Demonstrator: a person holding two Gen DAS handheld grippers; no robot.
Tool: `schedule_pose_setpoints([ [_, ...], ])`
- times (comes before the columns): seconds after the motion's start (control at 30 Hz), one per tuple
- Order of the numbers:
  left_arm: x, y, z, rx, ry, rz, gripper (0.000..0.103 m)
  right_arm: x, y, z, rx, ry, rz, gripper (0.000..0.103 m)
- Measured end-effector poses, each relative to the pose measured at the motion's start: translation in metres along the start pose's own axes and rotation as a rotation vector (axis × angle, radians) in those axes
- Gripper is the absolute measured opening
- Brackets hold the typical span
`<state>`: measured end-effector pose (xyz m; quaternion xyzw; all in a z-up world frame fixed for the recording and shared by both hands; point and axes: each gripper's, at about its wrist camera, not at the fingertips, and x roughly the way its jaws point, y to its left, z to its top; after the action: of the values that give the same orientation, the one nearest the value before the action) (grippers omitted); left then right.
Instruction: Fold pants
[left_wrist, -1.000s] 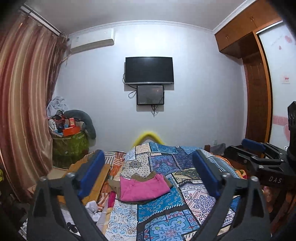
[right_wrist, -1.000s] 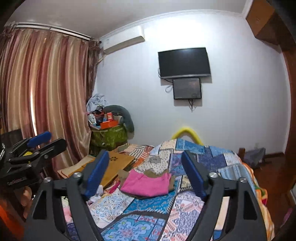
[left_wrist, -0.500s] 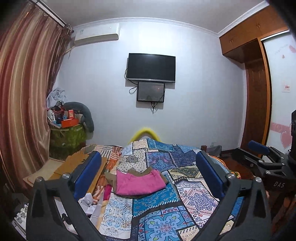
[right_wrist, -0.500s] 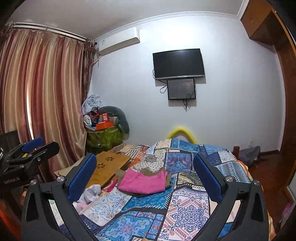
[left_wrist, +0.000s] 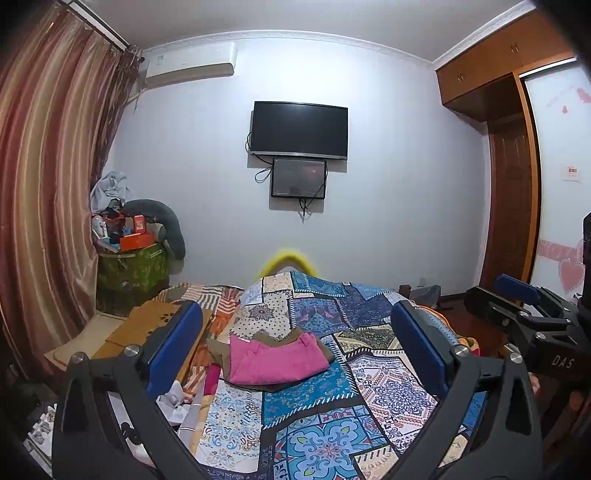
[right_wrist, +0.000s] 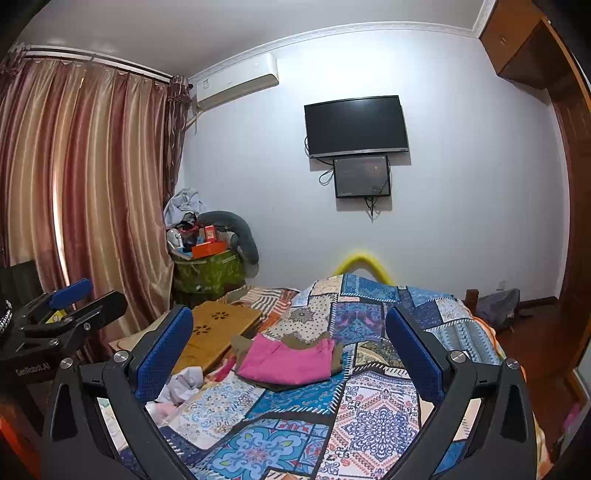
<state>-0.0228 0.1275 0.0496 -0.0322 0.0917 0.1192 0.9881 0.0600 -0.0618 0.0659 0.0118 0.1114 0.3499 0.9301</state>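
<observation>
Bedding in a bright patchwork of blue, white and orange covered the bed (left_wrist: 332, 417), which ran toward a pale wall carrying a dark television (left_wrist: 300, 129) and a smaller screen (left_wrist: 298, 178) beneath it. Striped curtains (left_wrist: 48, 206) hung on the left, an air conditioner (left_wrist: 190, 64) above them, a wooden wardrobe (left_wrist: 506, 122) on the right. Folded pink pants (left_wrist: 275, 360) lay mid-bed on a brown garment (left_wrist: 218, 350). The left gripper (left_wrist: 295, 350) hung spread and empty, apart from them. The right gripper (right_wrist: 290, 354) had just been opening, nothing between its jaws. Readable lettering: "DAS" and "GenRobot.AI" on the grippers.
</observation>
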Motion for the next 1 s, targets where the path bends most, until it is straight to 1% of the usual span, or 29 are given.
schedule_pose_setpoints([
  [1.0, 0.0085, -0.0039, -0.0026, 0.003, 0.016, -0.022, 0.103, 0.0001, 0.0007, -0.0004, 0.017, 0.015, -0.005, 0.103],
])
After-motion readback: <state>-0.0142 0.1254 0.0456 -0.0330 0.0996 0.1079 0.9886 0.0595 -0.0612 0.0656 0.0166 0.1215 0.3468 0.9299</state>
